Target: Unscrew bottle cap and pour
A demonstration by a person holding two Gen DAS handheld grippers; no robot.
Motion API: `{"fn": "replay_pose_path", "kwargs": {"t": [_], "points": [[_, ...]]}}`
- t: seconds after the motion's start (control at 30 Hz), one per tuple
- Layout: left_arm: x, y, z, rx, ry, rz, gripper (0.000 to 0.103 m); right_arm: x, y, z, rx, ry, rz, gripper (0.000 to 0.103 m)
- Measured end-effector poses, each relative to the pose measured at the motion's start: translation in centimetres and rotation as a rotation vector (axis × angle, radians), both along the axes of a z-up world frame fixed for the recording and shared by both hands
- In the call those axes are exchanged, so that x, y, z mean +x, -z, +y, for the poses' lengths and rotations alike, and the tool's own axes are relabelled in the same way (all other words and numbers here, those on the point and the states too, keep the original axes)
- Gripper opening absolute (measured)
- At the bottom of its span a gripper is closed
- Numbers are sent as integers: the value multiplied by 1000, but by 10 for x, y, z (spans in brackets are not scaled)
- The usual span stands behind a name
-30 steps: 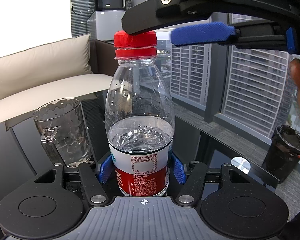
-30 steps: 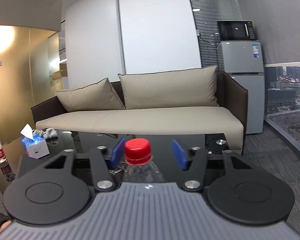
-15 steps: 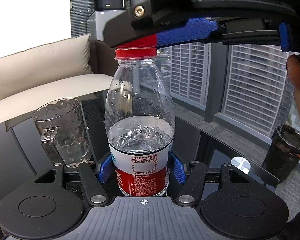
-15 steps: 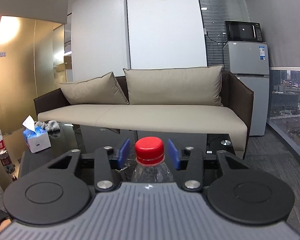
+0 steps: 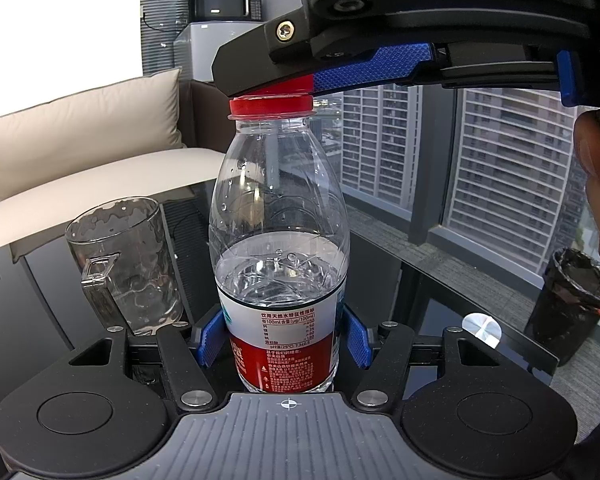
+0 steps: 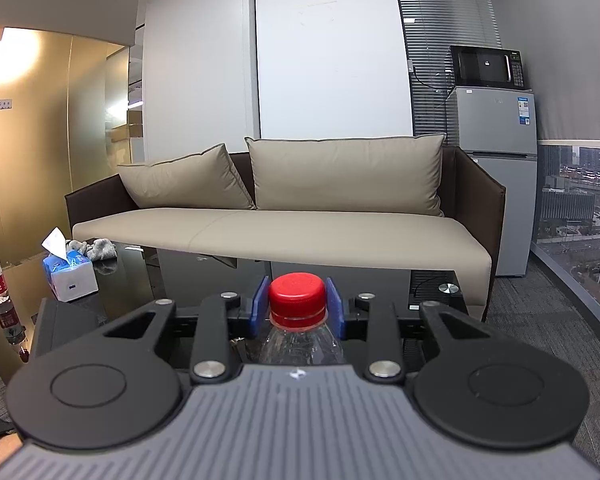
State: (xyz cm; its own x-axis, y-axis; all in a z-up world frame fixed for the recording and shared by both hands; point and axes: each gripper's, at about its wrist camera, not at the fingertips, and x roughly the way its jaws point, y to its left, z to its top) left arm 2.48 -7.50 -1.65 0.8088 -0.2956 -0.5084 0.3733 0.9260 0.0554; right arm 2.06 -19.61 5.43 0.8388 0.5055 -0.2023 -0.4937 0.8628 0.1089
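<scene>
The bottle (image 5: 280, 240), roughly half full of water, stands upright, pinched by the left gripper (image 5: 284, 338); the glass mug (image 5: 122, 264) to its left looks empty. The right gripper (image 6: 298, 306), spread earlier, now clamps the red cap (image 6: 297, 293).

You are working in what is looking like an office lounge or break room, high up in a city tower. A beige sofa (image 6: 284, 232) with 2 cushions is sitting against a white partition wall, and beside it a microwave (image 6: 487, 66) is resting on a small grey fridge (image 6: 496, 168). Grey carpet tiles (image 6: 540, 320) are covering the floor. A floor-length window (image 5: 500, 168) is showing neighbouring high-rise blocks. A dark glass table (image 5: 440, 280) is standing in front of you, with a tissue box (image 6: 70, 272) lying on it and a bin (image 5: 568, 304) waiting near the window.
</scene>
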Motion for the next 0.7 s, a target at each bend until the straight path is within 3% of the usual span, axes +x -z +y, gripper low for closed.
{"fn": "replay_pose_path", "kwargs": {"t": [0.7], "points": [[16, 8, 11, 4, 2, -4, 57, 0, -1, 4, -16, 15, -28, 33]]}}
